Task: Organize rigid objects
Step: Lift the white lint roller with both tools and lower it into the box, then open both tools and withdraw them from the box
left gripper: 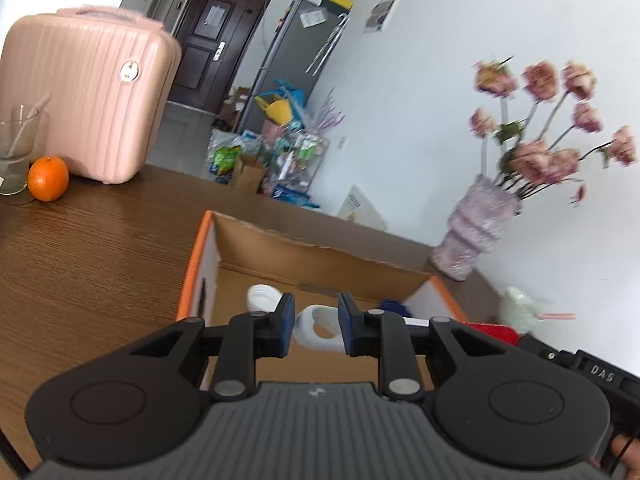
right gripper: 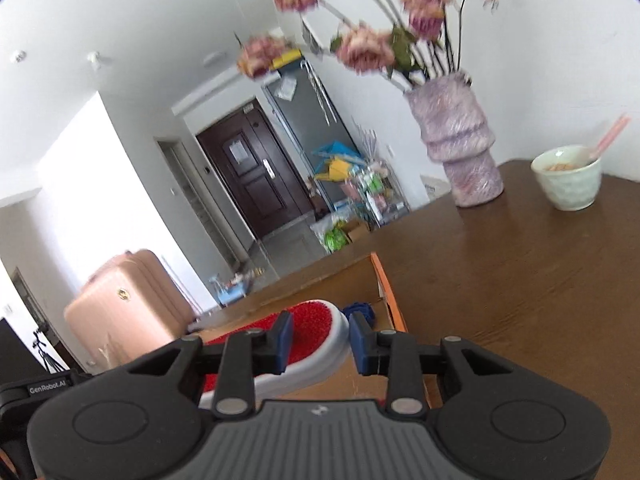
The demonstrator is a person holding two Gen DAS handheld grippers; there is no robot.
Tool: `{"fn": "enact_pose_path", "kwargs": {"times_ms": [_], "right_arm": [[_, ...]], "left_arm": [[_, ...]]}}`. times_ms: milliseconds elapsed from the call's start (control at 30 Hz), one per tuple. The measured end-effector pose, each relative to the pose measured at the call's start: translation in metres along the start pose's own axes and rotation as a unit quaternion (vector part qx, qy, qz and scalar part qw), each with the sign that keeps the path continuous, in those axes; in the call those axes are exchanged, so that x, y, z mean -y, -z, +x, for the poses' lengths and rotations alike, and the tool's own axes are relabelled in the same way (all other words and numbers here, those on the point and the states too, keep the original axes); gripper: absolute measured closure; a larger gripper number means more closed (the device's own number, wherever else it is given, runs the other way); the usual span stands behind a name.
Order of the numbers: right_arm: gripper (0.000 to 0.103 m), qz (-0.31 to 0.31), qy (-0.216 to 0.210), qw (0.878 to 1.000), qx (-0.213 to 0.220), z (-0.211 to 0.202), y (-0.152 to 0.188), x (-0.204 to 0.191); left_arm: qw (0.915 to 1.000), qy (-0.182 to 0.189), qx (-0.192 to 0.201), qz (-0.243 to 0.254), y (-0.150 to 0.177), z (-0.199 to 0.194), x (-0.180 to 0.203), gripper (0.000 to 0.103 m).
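Observation:
An open cardboard box (left gripper: pixel 320 258) with orange edges sits on the wooden table. Inside lie a white plastic handle piece (left gripper: pixel 320 326), a white cap (left gripper: pixel 262 296) and a dark blue object (left gripper: pixel 394 306). My left gripper (left gripper: pixel 316 330) is open above the box, its jaws on either side of the white handle piece without gripping it. My right gripper (right gripper: pixel 320 342) is open over a white brush with red bristles (right gripper: pixel 316 332) that lies in the box (right gripper: pixel 386 292). The blue object (right gripper: pixel 360 312) shows beside the brush. The brush's red bristles also show in the left wrist view (left gripper: pixel 490 330).
A pink suitcase (left gripper: pixel 84 96), a glass (left gripper: pixel 16 148) and an orange (left gripper: pixel 48 178) stand at the table's far left. A purple vase of flowers (right gripper: pixel 460 148) and a pale bowl with a spoon (right gripper: pixel 568 182) stand at the right.

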State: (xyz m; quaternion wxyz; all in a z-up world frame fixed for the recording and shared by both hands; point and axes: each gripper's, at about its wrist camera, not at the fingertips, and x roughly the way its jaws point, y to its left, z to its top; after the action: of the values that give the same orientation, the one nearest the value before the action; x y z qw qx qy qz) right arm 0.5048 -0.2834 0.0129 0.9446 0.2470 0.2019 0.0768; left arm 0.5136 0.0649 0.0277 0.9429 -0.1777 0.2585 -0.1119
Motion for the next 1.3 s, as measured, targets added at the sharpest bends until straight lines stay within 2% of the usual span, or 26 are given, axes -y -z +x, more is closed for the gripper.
{"fn": "enact_pose_path", "kwargs": {"times_ms": [133, 200, 233, 300, 333, 433, 500, 733, 867, 933, 967, 1033, 1100, 1167, 1300], "right_arm": [[0.073, -0.021, 0.012, 1.000, -0.018, 0.029, 0.005, -0.002], [0.073, -0.038, 0.017, 0.999, -0.014, 0.032, 0.013, -0.005], [0.073, -0.044, 0.021, 0.999, -0.016, 0.035, 0.016, -0.006], [0.085, -0.049, 0.011, 0.998, -0.028, 0.039, 0.022, -0.006], [0.085, -0.054, 0.005, 0.998, -0.037, 0.041, 0.025, -0.007], [0.083, -0.115, 0.049, 0.992, -0.019, 0.039, 0.034, -0.022], [0.082, -0.120, 0.045, 0.992, -0.011, 0.035, 0.036, -0.024], [0.081, -0.115, 0.050, 0.992, 0.012, 0.015, 0.036, -0.027], [0.079, -0.131, 0.050, 0.990, 0.025, -0.011, 0.039, -0.035], [0.075, -0.142, 0.051, 0.988, 0.025, -0.027, 0.042, -0.040], [0.068, -0.151, 0.051, 0.987, 0.023, -0.035, 0.043, -0.043], [0.059, -0.180, 0.053, 0.982, 0.015, -0.051, 0.049, -0.051], [0.045, -0.213, 0.056, 0.975, 0.008, -0.067, 0.056, -0.061], [0.040, -0.236, 0.054, 0.970, 0.006, -0.084, 0.064, -0.068], [0.018, -0.264, 0.044, 0.963, 0.019, -0.118, 0.081, -0.079]], "left_arm": [[0.9994, -0.006, -0.023, -0.027, 0.013, 0.020, -0.021, 0.080], [0.9986, -0.011, -0.048, -0.019, 0.019, 0.028, -0.024, 0.083], [0.9992, 0.002, -0.040, -0.007, 0.020, 0.026, -0.024, 0.083], [0.9985, 0.019, -0.048, -0.016, 0.023, 0.025, -0.024, 0.082], [0.9985, 0.020, -0.048, -0.015, 0.025, 0.025, -0.023, 0.081], [0.9989, 0.000, -0.043, 0.019, 0.031, 0.027, -0.018, 0.081], [0.9989, -0.003, -0.040, 0.023, 0.031, 0.027, -0.016, 0.081], [0.9994, -0.022, -0.023, 0.011, 0.037, 0.000, -0.010, 0.069], [0.9984, -0.038, -0.009, 0.040, 0.043, -0.032, -0.002, 0.060], [0.9971, -0.047, 0.004, 0.060, 0.048, -0.052, 0.002, 0.051], [0.9960, -0.051, 0.011, 0.072, 0.051, -0.062, 0.005, 0.047], [0.9926, -0.057, 0.027, 0.104, 0.060, -0.082, 0.011, 0.032], [0.9848, -0.064, 0.043, 0.156, 0.074, -0.101, 0.018, 0.023], [0.9770, -0.079, 0.055, 0.191, 0.088, -0.119, 0.024, 0.018], [0.9750, -0.079, 0.066, 0.197, 0.111, -0.154, 0.027, 0.004]]}}
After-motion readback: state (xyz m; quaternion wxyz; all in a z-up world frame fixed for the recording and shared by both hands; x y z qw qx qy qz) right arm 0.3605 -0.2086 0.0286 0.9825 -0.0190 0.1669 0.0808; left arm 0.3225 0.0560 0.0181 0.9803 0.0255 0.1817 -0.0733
